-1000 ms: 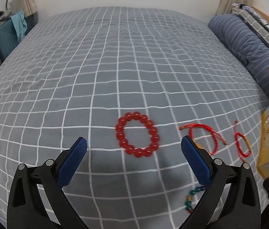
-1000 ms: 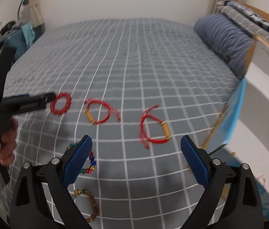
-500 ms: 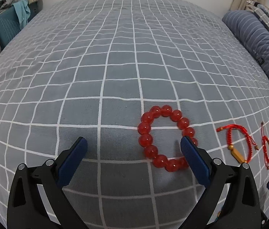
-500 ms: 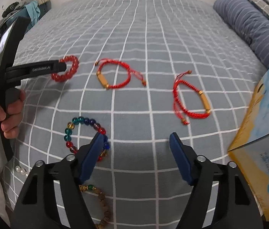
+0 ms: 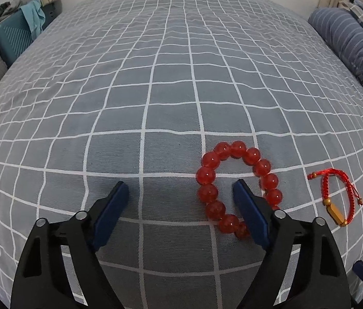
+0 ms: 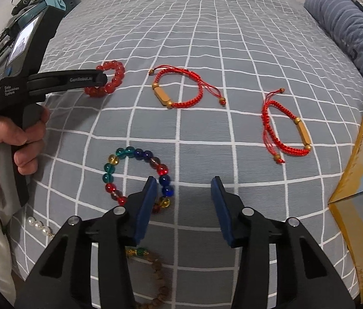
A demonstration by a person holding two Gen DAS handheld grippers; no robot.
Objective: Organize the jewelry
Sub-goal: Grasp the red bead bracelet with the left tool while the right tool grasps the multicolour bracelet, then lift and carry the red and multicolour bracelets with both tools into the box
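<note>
The red bead bracelet (image 5: 235, 188) on the bed (image 5: 171, 82) was straddled by the open, empty left hand-held gripper (image 5: 179, 193), so closing seemed called for next.

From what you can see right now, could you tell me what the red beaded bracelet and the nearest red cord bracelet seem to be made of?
Red beaded bracelet: glossy, translucent round beads, probably glass or polished stone. Red cord bracelet: matte braided thread with a satiny golden tube bead, perhaps wood or metal.
</note>
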